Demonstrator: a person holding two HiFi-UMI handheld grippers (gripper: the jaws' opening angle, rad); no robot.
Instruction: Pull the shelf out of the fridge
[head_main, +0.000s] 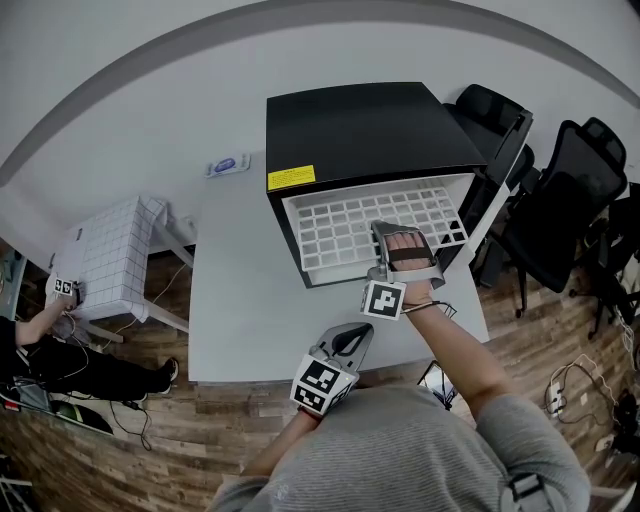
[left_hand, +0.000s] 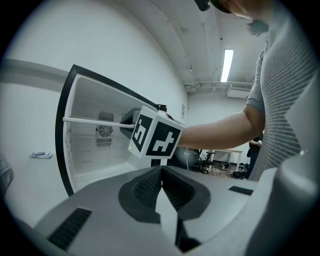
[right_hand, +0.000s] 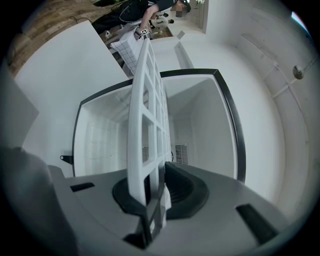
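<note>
A small black fridge (head_main: 360, 130) stands open on the white table (head_main: 240, 300). Its white grid shelf (head_main: 375, 228) sticks out of the opening toward me. My right gripper (head_main: 392, 238) is shut on the shelf's front edge; in the right gripper view the shelf (right_hand: 145, 125) runs edge-on between the pads into the white fridge interior (right_hand: 200, 125). My left gripper (head_main: 350, 342) hangs near the table's front edge, shut and empty. In the left gripper view its jaws (left_hand: 161, 172) meet, with the right gripper's marker cube (left_hand: 155, 137) and the shelf (left_hand: 92, 121) ahead.
A small packet (head_main: 228, 165) lies on the table left of the fridge. Black office chairs (head_main: 560, 200) stand at the right. A white gridded box (head_main: 110, 255) sits on a lower stand at the left, where another person's arm (head_main: 40, 320) shows.
</note>
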